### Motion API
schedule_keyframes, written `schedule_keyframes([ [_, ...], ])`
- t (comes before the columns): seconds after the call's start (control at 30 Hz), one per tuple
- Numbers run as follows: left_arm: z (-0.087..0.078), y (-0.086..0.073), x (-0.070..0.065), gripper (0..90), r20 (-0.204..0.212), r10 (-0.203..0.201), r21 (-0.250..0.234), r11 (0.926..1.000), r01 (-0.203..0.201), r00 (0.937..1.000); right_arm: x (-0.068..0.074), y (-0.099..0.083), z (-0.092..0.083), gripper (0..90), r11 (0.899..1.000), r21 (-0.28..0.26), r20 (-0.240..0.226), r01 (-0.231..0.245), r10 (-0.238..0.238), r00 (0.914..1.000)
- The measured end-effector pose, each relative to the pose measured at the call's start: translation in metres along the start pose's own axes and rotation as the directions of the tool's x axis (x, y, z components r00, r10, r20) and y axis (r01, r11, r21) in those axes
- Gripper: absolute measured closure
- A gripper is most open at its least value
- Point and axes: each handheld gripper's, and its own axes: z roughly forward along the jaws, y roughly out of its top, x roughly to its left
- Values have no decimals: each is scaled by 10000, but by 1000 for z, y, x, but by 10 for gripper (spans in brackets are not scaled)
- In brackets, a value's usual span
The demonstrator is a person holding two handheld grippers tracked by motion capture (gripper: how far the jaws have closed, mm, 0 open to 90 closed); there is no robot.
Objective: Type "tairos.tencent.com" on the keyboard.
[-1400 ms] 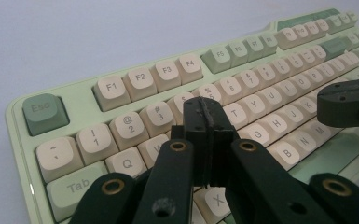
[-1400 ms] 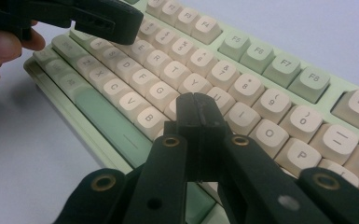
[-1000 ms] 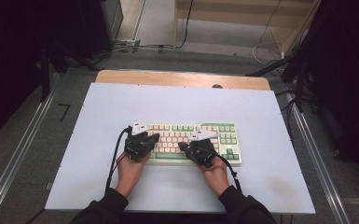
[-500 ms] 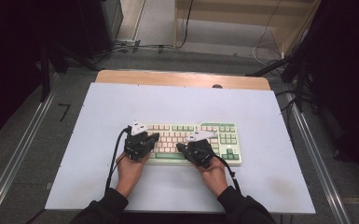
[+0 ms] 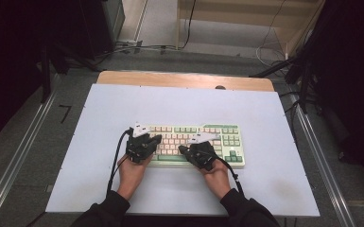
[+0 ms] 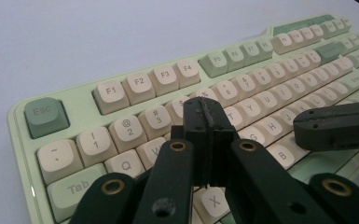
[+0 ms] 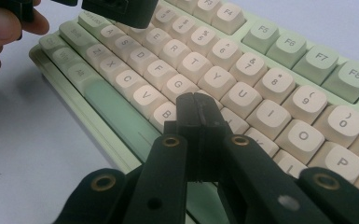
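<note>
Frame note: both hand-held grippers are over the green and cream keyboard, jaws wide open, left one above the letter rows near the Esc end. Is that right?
Not quite. The jaws are shut, not open: in the left gripper view the left hand-held gripper has its jaws pressed together, and the right gripper view shows the same for the right hand-held gripper. The rest holds: both are over the green and cream keyboard, the left one near the Esc key.

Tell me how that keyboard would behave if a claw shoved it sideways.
The keyboard looks like a rigid slab lying flat, so it would probably slide whole, not flex or tip. On the smooth white table it may skid easily. Its raised keys would likely dip if pushed.
</note>
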Motion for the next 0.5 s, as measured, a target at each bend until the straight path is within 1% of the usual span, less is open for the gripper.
schedule_keyframes([
  [0.5, 0, 0, 0, 900, -8, -5, 1, 10000, 5, 10000, 1, 0, 1, 873, 10000, 7, -34, 25, -25, 10000],
])
